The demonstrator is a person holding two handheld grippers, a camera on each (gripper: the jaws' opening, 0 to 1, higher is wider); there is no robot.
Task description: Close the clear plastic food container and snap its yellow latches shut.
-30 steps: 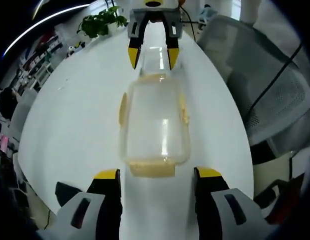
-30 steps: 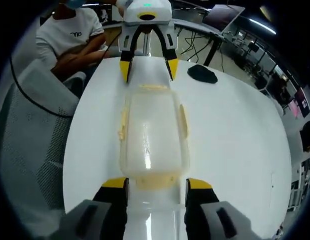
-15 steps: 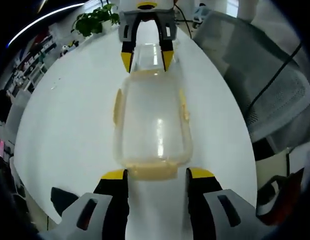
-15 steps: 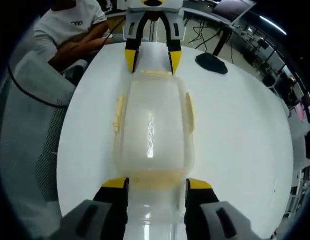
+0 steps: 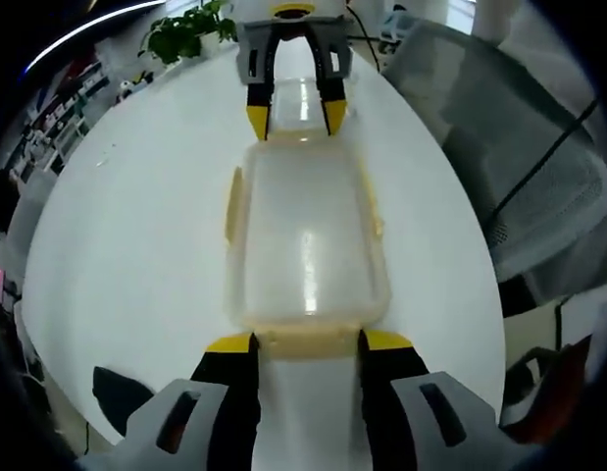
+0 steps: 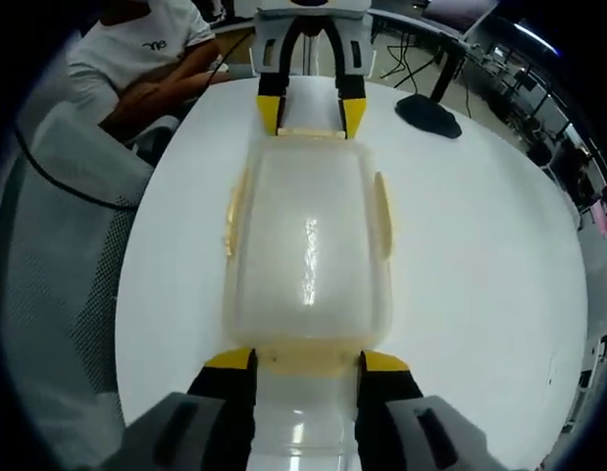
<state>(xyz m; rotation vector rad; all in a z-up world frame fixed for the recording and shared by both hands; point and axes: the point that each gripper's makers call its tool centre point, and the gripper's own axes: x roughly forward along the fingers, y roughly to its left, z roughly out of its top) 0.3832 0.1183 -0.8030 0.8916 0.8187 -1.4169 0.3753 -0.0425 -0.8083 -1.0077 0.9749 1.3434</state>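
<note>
The clear container (image 5: 305, 245) looks light, stiff and slippery on the white worktop (image 5: 136, 226). Left gripper (image 5: 305, 341) at 6 o'clock and right gripper (image 5: 295, 116) at 12 stand with jaws spread astride the yellow end latches (image 5: 305, 340), where pressing seems best.

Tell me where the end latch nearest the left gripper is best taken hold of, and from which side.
Grip the yellow end latch by its flat outer edge, coming in level from the container's short end, as the left gripper is lined up now. The flap sticks out past the lid rim between the two open jaws, so its free edge is the exposed part, probably best pressed down.
</note>
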